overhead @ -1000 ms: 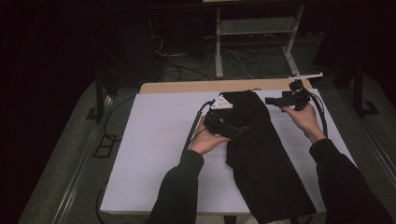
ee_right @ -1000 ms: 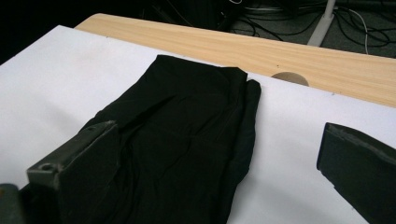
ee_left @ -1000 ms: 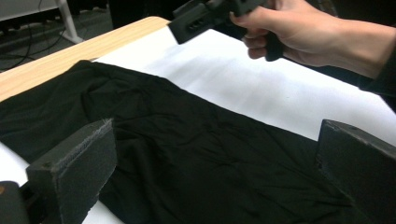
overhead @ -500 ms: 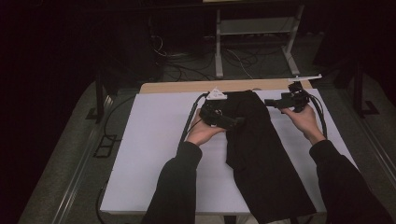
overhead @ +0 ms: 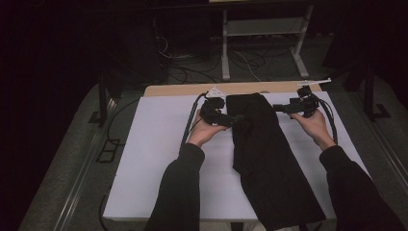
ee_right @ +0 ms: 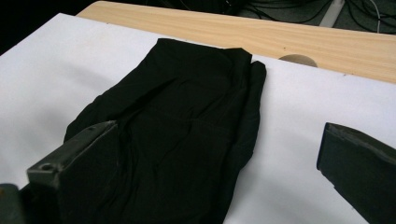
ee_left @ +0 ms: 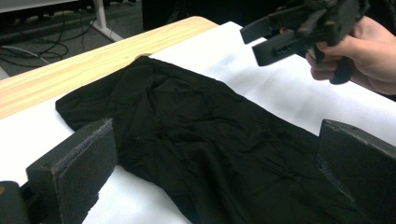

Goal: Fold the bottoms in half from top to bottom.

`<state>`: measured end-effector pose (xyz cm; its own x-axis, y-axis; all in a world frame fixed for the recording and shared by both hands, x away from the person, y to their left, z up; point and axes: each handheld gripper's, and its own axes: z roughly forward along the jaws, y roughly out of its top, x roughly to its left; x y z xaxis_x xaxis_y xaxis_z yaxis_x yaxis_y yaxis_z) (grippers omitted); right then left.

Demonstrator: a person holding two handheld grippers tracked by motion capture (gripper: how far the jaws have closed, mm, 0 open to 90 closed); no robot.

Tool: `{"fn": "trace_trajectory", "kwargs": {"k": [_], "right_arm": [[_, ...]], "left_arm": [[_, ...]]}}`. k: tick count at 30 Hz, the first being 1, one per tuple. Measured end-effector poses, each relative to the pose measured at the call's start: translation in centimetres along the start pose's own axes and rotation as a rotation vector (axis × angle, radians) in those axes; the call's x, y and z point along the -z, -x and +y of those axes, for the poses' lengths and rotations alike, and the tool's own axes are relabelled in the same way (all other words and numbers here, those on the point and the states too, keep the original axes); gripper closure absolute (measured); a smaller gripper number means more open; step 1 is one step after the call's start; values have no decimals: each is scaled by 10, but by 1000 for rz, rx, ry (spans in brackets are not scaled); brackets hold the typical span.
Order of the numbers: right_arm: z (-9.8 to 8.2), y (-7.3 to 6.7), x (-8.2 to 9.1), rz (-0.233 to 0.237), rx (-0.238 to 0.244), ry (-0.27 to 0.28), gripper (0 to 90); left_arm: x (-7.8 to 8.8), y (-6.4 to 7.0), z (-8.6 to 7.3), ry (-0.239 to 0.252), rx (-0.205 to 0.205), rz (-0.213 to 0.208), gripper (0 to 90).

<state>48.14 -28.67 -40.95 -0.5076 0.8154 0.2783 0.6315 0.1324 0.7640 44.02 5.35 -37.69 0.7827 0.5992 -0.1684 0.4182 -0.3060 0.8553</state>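
Black garment (overhead: 262, 144) flat on the sheet — both claws wide, seemingly clear.

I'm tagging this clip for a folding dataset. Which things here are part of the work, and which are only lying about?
Part of the work:
black garment
left gripper, open
right gripper, open
white sheet under the garment

Lying about:
white-legged stand behind the table
floor cables

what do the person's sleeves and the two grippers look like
Both sleeves are long and dark. The left gripper and right gripper are black, each with two flat, blocky jaws and a black cable trailing back along the table.
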Motion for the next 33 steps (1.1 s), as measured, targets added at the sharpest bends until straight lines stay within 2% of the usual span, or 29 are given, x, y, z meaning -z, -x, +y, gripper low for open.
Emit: {"fn": "trace_trajectory", "kwargs": {"k": [4, 15, 16, 17, 24, 33], "right_arm": [[-1, -1, -4, 9, -1, -11, 0], [-7, 0, -12, 25, -15, -29, 0], [-8, 0, -13, 26, -14, -34, 0], [-8, 0, -13, 26, -14, -34, 0], [-8, 2, -17, 22, -18, -29, 5], [-5, 10, -23, 9, -38, -36, 26]], "left_arm": [[-5, -9, -4, -2, 34, 13, 0], [-19, -21, -12, 2, 87, 26, 0], [-22, -24, -14, 8, 106, 24, 0], [-22, -24, -14, 8, 106, 24, 0], [-33, -34, -21, 14, 173, 40, 0], [-46, -43, -29, 17, 265, 52, 0]]}}
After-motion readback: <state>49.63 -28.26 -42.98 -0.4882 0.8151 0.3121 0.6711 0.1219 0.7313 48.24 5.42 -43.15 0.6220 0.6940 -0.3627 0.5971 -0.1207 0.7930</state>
